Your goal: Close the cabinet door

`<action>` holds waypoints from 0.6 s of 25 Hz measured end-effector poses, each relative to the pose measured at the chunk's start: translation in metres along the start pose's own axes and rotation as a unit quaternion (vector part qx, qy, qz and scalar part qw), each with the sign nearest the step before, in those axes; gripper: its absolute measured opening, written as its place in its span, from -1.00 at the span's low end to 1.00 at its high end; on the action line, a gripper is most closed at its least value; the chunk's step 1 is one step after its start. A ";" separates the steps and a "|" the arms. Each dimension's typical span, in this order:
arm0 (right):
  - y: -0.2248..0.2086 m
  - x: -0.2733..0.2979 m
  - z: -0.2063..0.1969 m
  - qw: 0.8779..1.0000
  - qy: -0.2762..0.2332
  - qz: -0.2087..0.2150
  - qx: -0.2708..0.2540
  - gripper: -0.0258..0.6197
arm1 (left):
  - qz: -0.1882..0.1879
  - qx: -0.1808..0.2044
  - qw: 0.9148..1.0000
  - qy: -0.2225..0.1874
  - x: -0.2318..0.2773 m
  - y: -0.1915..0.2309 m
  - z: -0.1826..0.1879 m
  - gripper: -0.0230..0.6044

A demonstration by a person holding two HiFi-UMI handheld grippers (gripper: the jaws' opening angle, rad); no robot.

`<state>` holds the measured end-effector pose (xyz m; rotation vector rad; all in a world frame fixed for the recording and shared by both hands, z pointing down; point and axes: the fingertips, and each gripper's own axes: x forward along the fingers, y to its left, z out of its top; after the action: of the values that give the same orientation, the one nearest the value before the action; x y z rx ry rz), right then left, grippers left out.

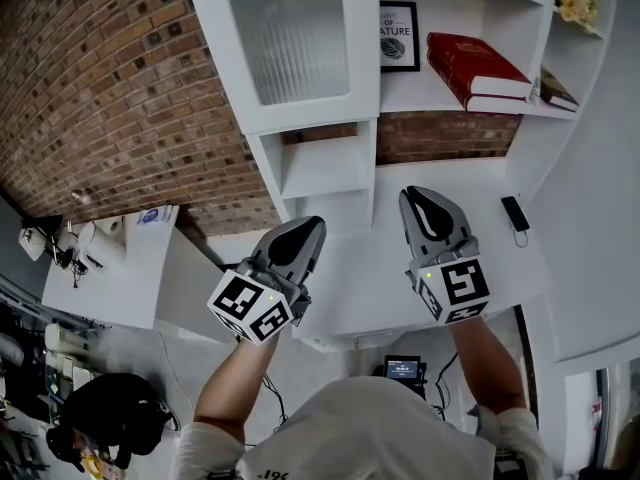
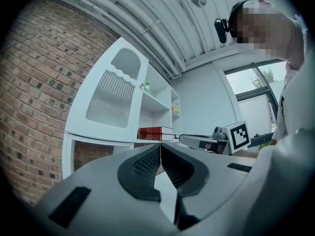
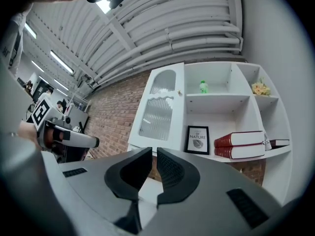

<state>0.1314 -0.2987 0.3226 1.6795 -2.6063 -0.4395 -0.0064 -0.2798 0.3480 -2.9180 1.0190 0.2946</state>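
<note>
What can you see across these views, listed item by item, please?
cabinet door: one, white with ribbed glass, swung open at left
shelf unit: one, white, against the wall
brick wall: one, red-brown, behind and left
red books: two, stacked on the middle shelf
framed print: one, black frame, left of the books
bottle: one, green, top shelf
flowers: one bunch, yellow, upper right shelf
phone: one, black, on the counter
left gripper: one, grey, jaws together, empty
right gripper: one, grey, jaws slightly apart, empty
</note>
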 end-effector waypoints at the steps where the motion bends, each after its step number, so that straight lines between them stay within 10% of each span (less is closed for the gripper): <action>1: 0.001 -0.001 -0.002 1.000 0.002 0.000 0.002 -0.76 | 0.002 -0.006 1.000 0.001 -0.002 0.000 -0.003 -0.88; 15: 0.026 -0.017 -0.035 0.999 0.035 0.009 -0.011 -0.78 | 0.015 -0.063 0.998 0.020 -0.026 -0.011 -0.044 -0.88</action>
<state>0.1210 -0.2818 0.3651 1.6331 -2.5562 -0.3988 -0.0121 -0.2600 0.3956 -3.0335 1.0900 0.3150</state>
